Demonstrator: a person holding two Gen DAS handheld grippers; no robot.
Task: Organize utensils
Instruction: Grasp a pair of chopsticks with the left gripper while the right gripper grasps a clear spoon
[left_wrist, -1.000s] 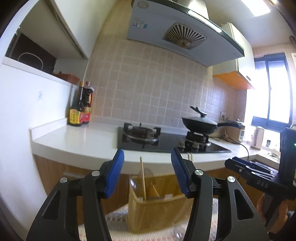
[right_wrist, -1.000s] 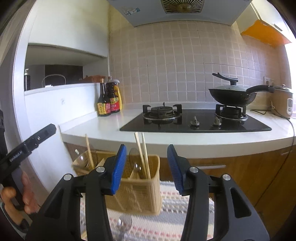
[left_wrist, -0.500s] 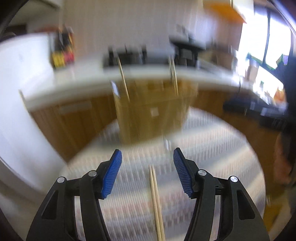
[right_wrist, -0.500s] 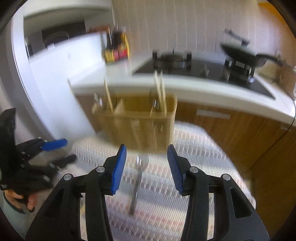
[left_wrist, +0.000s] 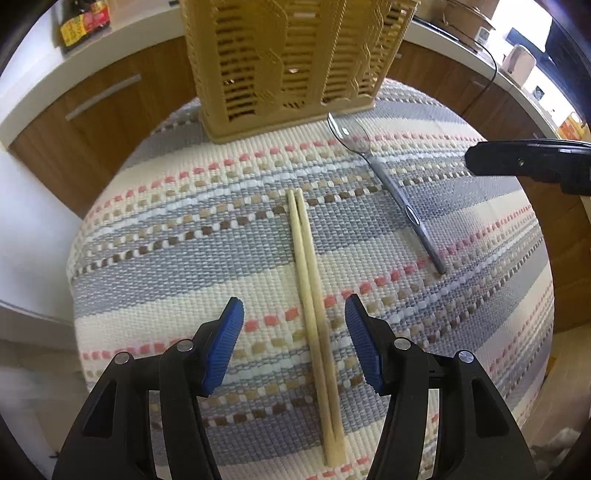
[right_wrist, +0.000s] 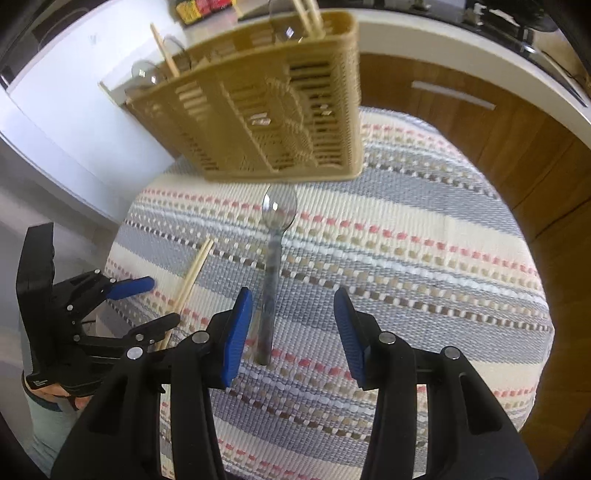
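bright daylight, fisheye-warped edges, slight blur

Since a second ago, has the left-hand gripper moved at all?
Yes. The left gripper has tipped down toward the mat: the stove it faced is gone from view, and its open jaws now straddle the chopsticks before the utensil basket.

I see a pair of pale wooden chopsticks (left_wrist: 312, 306) lying flat, side by side, on the striped mat. A metal spoon (left_wrist: 391, 188) lies at their two o'clock, bowl just before the tan slatted utensil basket (left_wrist: 291, 62), which stands upright at twelve.
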